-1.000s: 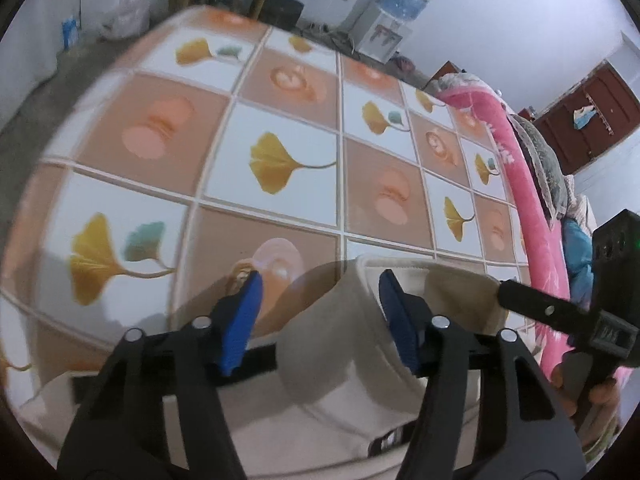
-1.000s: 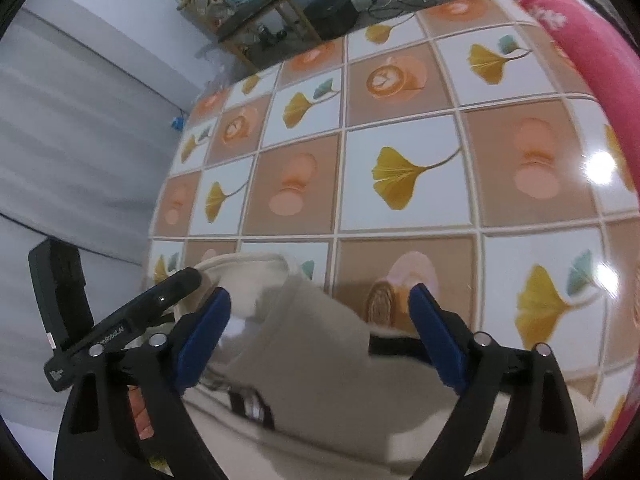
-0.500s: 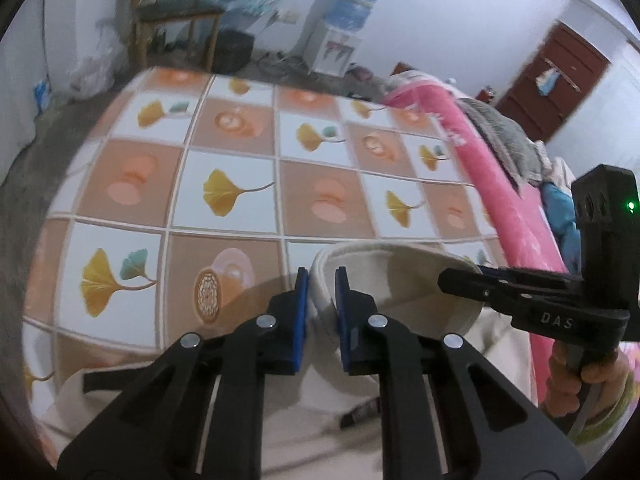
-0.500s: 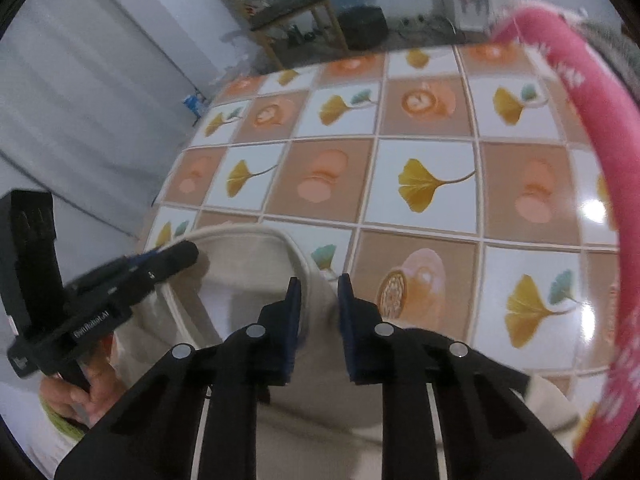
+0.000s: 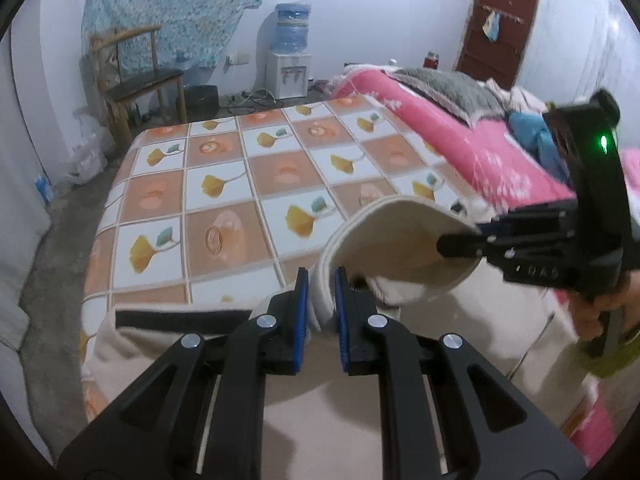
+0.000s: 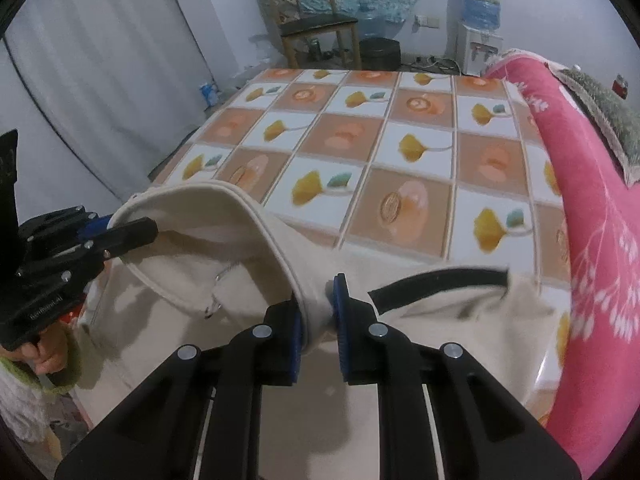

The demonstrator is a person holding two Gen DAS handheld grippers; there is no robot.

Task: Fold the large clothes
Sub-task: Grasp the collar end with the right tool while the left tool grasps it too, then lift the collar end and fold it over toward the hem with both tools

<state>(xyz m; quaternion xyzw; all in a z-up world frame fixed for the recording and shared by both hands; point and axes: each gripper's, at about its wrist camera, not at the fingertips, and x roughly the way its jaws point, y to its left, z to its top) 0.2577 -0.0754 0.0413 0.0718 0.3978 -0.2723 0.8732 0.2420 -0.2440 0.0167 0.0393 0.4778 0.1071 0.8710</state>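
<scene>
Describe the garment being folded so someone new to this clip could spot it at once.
Find the bed covered by the checked sheet with yellow leaf prints, next to the pink blanket. At the sheet's near edge lies the cream garment, its hem lifted by the left gripper and right gripper, both sets of jaws closed on it. It is the only plain cream cloth, with black trim bands.

We look forward along each tool's fingers, close over the cream garment (image 5: 400, 232), toward the far wall. Both views share the tiled bed cover (image 5: 224, 184), the water dispenser (image 6: 480, 20) and, seemingly, each other's tool.
</scene>
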